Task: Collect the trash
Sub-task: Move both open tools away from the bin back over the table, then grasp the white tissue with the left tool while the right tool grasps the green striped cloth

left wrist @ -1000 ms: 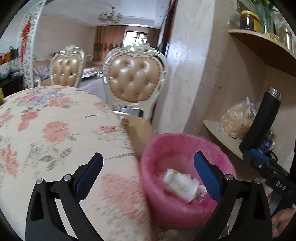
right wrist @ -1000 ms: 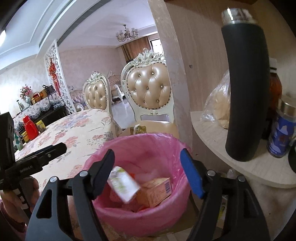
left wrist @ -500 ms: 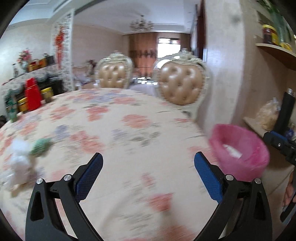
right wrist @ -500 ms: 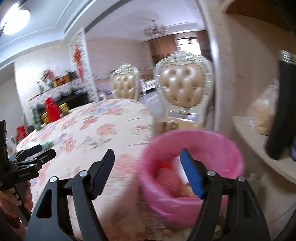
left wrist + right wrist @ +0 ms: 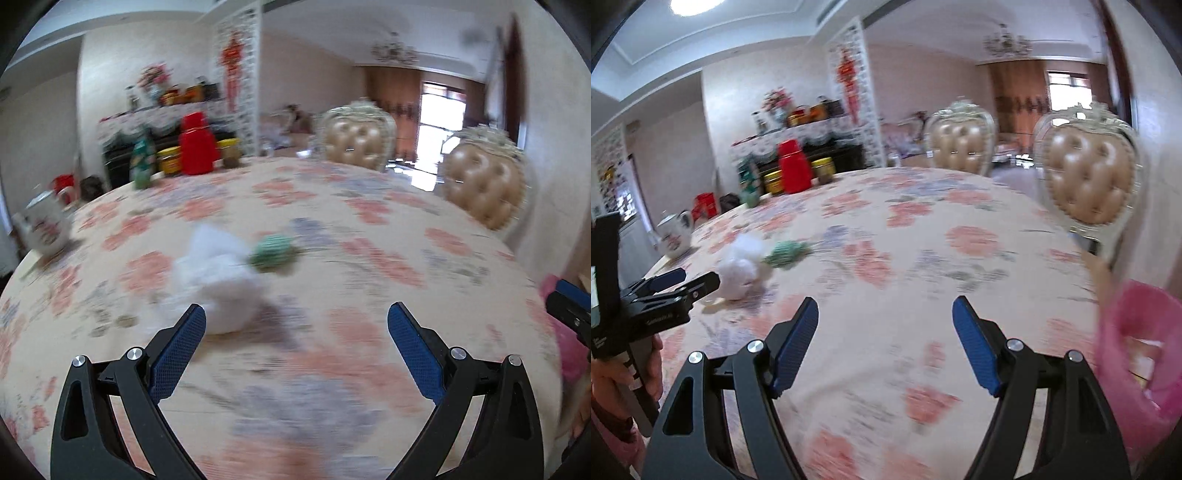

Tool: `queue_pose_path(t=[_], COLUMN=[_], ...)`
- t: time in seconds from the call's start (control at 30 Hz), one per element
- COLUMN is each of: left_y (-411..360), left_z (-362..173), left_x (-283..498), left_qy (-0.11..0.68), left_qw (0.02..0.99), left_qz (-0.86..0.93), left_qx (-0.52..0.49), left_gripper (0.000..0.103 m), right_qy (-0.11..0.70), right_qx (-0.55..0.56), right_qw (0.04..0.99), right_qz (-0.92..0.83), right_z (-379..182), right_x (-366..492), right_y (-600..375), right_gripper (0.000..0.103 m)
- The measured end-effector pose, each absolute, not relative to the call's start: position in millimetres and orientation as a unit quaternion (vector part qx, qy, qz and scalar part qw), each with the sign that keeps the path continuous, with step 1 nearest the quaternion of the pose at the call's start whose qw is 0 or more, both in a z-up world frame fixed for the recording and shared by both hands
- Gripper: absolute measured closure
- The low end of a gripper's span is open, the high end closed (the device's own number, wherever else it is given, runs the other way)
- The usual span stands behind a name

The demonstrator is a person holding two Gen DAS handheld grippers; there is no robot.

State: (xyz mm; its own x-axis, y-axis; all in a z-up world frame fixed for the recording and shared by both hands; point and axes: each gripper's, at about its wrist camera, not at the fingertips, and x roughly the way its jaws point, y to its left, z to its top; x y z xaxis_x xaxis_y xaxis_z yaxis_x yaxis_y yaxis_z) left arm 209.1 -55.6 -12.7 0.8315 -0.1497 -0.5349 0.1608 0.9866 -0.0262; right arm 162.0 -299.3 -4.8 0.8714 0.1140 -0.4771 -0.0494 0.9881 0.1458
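Some trash already in pink bin point(image 5: 1141, 343), white wad point(image 5: 221, 284) and green scrap point(image 5: 271, 251) left on bench point(image 5: 369, 258) ahead of both empty, open fingers.

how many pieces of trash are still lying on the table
2: a white crumpled wad just ahead of the left tongs, and a green crumpled piece right behind it. Blur may hide smaller bits.
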Motion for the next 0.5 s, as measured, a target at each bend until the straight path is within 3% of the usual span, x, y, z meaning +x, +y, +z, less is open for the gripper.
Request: queue_pose_path(t=[0.3, 0.5], left_y=[9.8, 14.1], left_z=[-23.5, -43.5], left_x=[248.6, 282.6], left_qy=[0.309, 0.346], left_qw=[0.951, 0.937], left_qz=[-0.019, -0.022], left_qx=[0.000, -0.030], left_gripper=[0.010, 0.010], right_qy=[0.279, 0.296], right_qx=[0.041, 0.036], right_qw=[0.954, 0.947], right_qz=[0.104, 0.117], right_z=[-9.3, -17.0], right_x=[236.3, 289.5], right_y=[-229.4, -209.7], right_gripper=[0.030, 0.030])
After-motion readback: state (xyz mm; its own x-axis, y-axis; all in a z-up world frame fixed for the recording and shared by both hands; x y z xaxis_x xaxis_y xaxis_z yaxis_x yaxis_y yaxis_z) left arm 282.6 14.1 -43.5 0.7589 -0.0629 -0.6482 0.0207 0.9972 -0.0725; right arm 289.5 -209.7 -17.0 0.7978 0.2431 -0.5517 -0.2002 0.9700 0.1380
